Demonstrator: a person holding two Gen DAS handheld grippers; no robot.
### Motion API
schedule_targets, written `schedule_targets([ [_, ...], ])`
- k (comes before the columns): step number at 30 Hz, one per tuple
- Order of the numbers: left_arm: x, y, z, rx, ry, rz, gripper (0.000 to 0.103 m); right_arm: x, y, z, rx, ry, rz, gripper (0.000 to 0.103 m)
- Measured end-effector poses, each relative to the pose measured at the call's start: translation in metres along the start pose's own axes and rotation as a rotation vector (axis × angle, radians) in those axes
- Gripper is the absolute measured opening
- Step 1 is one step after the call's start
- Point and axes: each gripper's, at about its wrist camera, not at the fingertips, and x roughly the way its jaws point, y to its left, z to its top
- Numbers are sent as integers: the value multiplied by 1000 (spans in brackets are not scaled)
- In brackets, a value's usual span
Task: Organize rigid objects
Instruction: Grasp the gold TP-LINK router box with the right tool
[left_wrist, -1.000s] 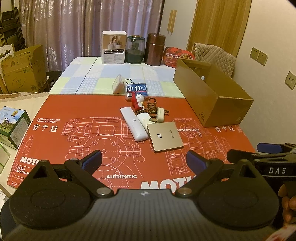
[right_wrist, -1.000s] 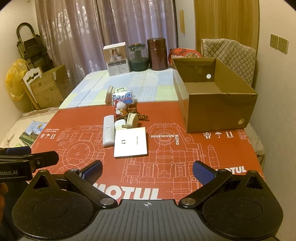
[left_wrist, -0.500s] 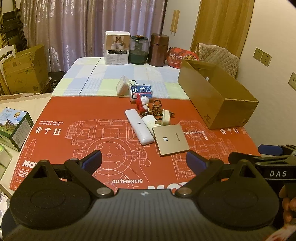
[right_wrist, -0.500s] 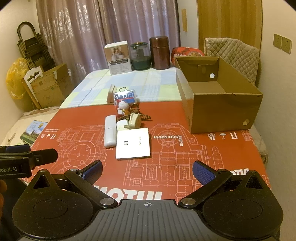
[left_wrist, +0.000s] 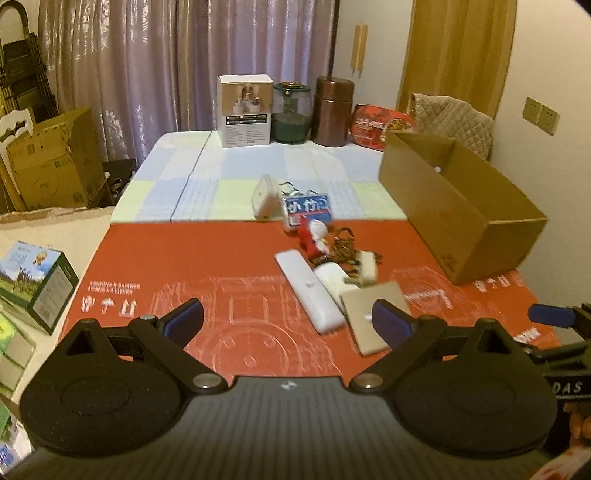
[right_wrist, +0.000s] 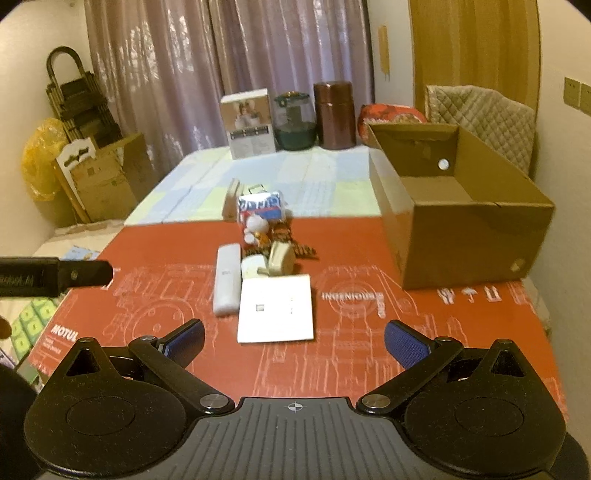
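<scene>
A pile of small rigid objects lies mid-table on the red mat (right_wrist: 369, 332): a flat square plate (right_wrist: 276, 309) (left_wrist: 369, 314), a long white remote (right_wrist: 226, 280) (left_wrist: 308, 290), a white plug (right_wrist: 280, 260), a red and white figurine (left_wrist: 314, 236) and a blue card (left_wrist: 306, 207). An open cardboard box (right_wrist: 461, 225) (left_wrist: 461, 218) stands to the right of the pile. My left gripper (left_wrist: 288, 321) is open and empty, short of the remote. My right gripper (right_wrist: 293, 338) is open and empty, just short of the plate.
At the table's far end stand a white carton (right_wrist: 251, 123), a green jar (right_wrist: 295, 116) and a brown canister (right_wrist: 334, 110). Cardboard boxes (left_wrist: 55, 158) stand on the floor at left. A quilted chair back (right_wrist: 480, 118) is behind the box.
Both grippers have moved forward toward the pile, so the objects look larger and closer. Both stay open and empty.
</scene>
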Motion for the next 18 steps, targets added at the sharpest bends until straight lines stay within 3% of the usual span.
schedule_targets([
  [12,95,30,5,19,40,-21,97,93,8,-3,-12,28,30,101],
  [18,123,44,-4,-36,65,-44,97,135,14,-10,-49,67,40,101],
])
